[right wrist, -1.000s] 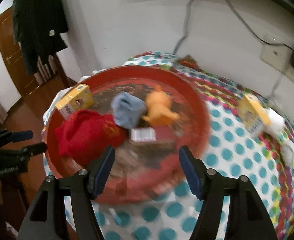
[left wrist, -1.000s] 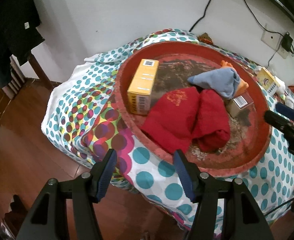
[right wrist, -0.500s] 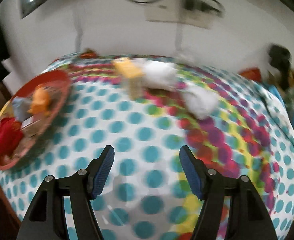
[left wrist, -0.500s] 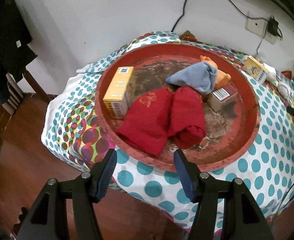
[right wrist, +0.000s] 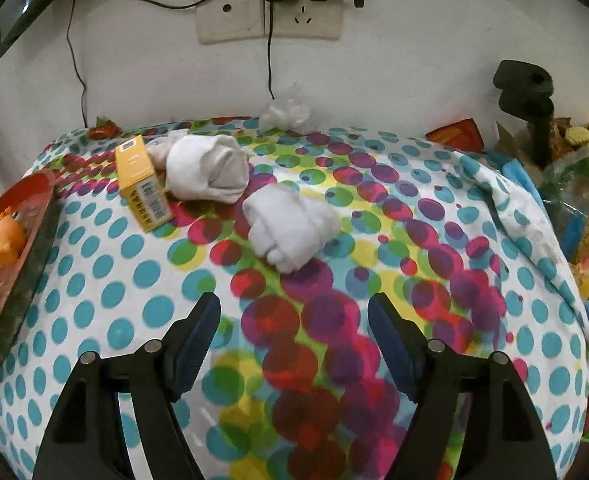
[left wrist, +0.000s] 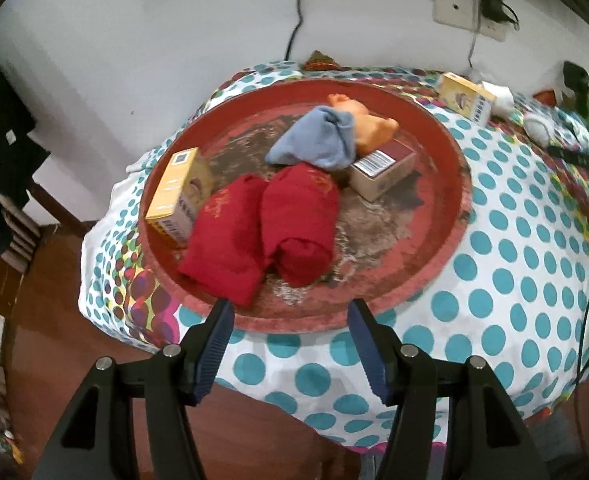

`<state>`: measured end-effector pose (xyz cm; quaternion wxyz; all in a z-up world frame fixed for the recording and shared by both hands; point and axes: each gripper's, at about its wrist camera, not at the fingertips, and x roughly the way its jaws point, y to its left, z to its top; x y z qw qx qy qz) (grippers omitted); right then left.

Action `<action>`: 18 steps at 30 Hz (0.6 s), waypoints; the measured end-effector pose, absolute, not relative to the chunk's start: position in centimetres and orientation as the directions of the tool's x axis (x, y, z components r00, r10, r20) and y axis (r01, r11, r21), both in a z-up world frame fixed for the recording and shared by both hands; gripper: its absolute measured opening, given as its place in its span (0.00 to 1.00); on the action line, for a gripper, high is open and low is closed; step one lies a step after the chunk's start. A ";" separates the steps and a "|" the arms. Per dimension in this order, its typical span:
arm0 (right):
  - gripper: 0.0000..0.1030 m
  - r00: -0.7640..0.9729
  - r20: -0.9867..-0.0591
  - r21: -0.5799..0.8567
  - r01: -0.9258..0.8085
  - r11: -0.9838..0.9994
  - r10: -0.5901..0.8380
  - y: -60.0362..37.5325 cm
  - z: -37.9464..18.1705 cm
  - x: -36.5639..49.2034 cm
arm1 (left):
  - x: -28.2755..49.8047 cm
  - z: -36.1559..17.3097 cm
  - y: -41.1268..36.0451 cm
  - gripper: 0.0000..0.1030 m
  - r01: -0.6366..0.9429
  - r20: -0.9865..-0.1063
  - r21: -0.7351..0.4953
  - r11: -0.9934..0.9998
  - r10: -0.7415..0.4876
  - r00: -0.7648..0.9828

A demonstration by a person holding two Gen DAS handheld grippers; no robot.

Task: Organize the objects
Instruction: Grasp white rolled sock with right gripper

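Note:
A round red tray [left wrist: 460,184] on the dotted cloth holds two rolled red socks [left wrist: 262,224], a grey-blue sock [left wrist: 314,140], an orange toy [left wrist: 368,122], a yellow box [left wrist: 176,194] and a red-and-tan box [left wrist: 382,168]. My left gripper [left wrist: 290,312] hangs open and empty just short of the tray's near rim. In the right wrist view two rolled white socks [right wrist: 290,228] [right wrist: 208,170] and a yellow box [right wrist: 142,184] lie on the cloth. My right gripper [right wrist: 294,304] hovers in front of the nearer white sock, its jaws opening with nothing between them.
Wall sockets [right wrist: 270,20] with a plugged charger and hanging cables are behind the table. Crumpled plastic [right wrist: 286,112] lies at the wall. A black stand [right wrist: 528,96] and colourful clutter [right wrist: 582,208] crowd the right edge. The tray's rim [right wrist: 18,264] shows at the left.
The right gripper swung from over the red tray to the right, toward the white socks, and its jaws widened. The left gripper shifted so the tray sits more centred ahead of it.

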<state>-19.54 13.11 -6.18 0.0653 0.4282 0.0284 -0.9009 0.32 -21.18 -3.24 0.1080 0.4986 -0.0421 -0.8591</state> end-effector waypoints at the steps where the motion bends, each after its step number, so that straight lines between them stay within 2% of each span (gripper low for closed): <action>1: 0.72 -0.625 -0.775 0.011 0.139 -0.990 -0.097 13.1 -6.2 -19.9 | 0.3 -3.3 -20.9 0.59 0.137 -0.848 0.179 -0.974 -0.223 -0.480; 11: 0.76 -0.624 -0.777 -0.001 0.140 -0.990 -0.088 13.0 -6.6 -23.4 | -0.6 -2.5 -17.6 0.59 0.072 -0.862 0.118 -0.990 -0.138 -0.488; 18: 0.76 -0.616 -0.781 0.004 0.159 -0.987 -0.103 12.9 -7.2 -25.0 | -2.0 -2.3 -15.0 0.59 0.024 -0.870 0.136 -0.990 -0.131 -0.475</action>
